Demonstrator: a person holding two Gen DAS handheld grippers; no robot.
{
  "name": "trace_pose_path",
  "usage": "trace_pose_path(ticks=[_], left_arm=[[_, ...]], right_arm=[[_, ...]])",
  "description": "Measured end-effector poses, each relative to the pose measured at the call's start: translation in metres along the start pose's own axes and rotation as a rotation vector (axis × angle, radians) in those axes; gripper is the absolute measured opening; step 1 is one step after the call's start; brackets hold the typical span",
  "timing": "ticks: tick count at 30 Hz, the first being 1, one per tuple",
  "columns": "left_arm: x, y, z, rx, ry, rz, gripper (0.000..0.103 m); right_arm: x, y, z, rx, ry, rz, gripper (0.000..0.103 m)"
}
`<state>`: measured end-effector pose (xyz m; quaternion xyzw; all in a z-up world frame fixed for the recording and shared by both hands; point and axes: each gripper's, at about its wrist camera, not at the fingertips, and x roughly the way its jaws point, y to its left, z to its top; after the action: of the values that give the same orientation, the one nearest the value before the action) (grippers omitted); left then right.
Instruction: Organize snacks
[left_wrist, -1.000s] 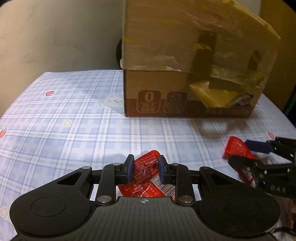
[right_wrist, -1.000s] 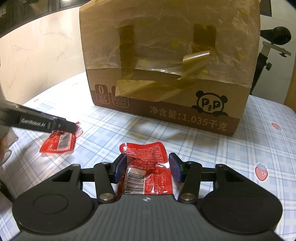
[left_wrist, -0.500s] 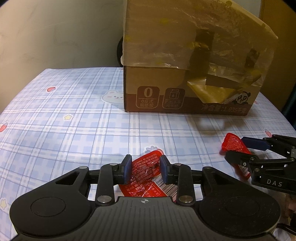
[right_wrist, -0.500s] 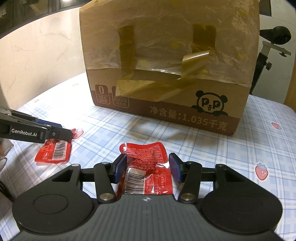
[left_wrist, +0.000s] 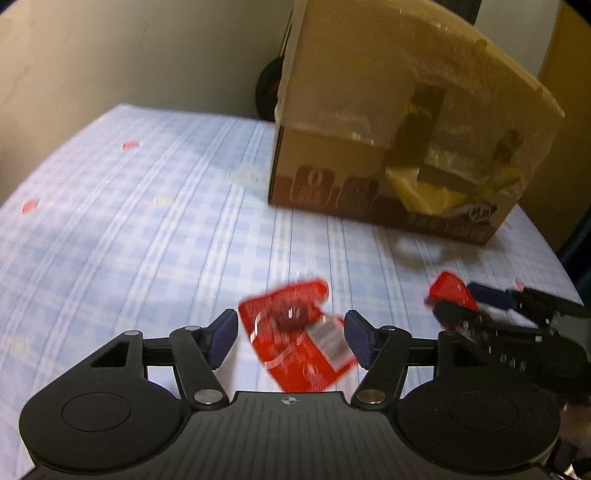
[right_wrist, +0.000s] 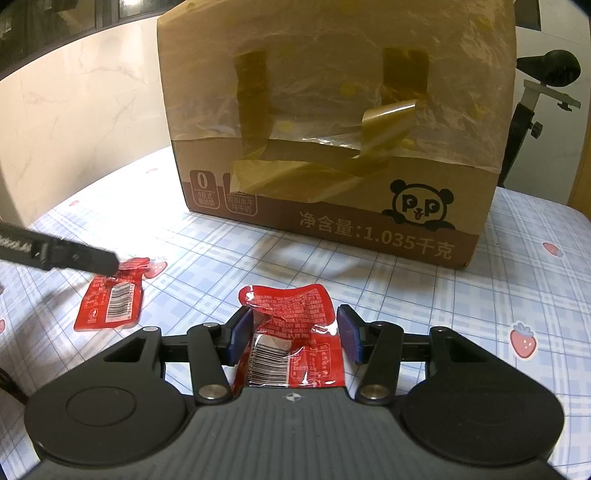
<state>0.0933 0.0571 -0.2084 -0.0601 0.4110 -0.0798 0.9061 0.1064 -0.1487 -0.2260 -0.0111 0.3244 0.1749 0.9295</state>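
Note:
In the left wrist view my left gripper (left_wrist: 290, 339) is open, and a red snack packet (left_wrist: 299, 336) lies loose on the cloth between its jaws, blurred by motion. In the right wrist view my right gripper (right_wrist: 293, 338) has its pads against a second red snack packet (right_wrist: 291, 332), which sticks out forward, crumpled, barcode up. The left packet (right_wrist: 110, 304) also shows at the left of the right wrist view, under a left gripper finger. The right gripper with its packet (left_wrist: 452, 291) shows at the right of the left wrist view.
A large taped cardboard box (right_wrist: 332, 122) with a panda print stands at the back of the table, also in the left wrist view (left_wrist: 406, 129). The table has a blue checked cloth (left_wrist: 129, 221) with strawberry prints. A black stand (right_wrist: 532, 99) is behind the box at right.
My left gripper has opened and let go of its red packet, which now lies on the cloth; the left view has tilted and blurred. The right gripper still holds its packet, unmoved.

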Motion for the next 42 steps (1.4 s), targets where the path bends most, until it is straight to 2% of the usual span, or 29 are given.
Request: trace_pose_path(ticks=[3,5,18,20,23,27,29,30,35,39,40,41,42], left_arm=[[0.004,-0.004,-0.004,0.003,0.021,0.003,0.064],[0.005,-0.005,-0.003,0.012,0.019,-0.005,0.059],[0.028,-0.003,0.016,0.032,-0.001,0.041,0.056],[0.029,-0.006,0.015,0.046,-0.011,0.045,0.041],[0.025,-0.010,0.011,0.062,-0.031,0.024,0.029],[0.016,-0.011,0.004,0.056,-0.049,0.006,0.027],[0.013,-0.011,0.002,0.049,-0.060,0.000,0.009],[0.011,-0.011,0.002,0.050,-0.067,0.001,0.006],[0.005,-0.010,0.002,0.045,-0.082,0.007,0.006],[0.004,-0.006,0.003,0.043,-0.065,-0.026,0.010],[0.003,-0.007,0.003,0.049,-0.066,-0.017,0.018],[0.002,-0.006,0.002,0.058,-0.067,-0.011,0.032],[0.001,-0.006,0.001,0.064,-0.067,-0.010,0.040]], right_arm=[[0.000,0.000,0.000,0.000,0.000,0.000,0.054],[0.000,0.000,0.000,0.002,-0.001,0.000,0.054],[-0.001,0.000,-0.001,0.012,-0.003,0.003,0.054],[-0.001,0.000,-0.001,0.012,-0.003,0.004,0.054],[-0.001,0.000,-0.001,0.014,-0.004,0.005,0.054],[-0.001,0.000,-0.001,0.017,-0.004,0.005,0.054],[-0.001,0.000,-0.001,0.019,-0.004,0.005,0.054],[-0.001,0.001,-0.001,0.019,-0.005,0.005,0.054],[-0.002,0.001,-0.001,0.021,-0.007,0.009,0.053],[-0.002,0.002,-0.001,0.018,-0.005,0.007,0.053],[-0.003,0.003,-0.001,0.017,-0.005,0.007,0.053],[-0.003,0.003,-0.001,0.015,-0.005,0.007,0.053],[-0.002,0.004,-0.001,0.013,-0.005,0.005,0.053]])
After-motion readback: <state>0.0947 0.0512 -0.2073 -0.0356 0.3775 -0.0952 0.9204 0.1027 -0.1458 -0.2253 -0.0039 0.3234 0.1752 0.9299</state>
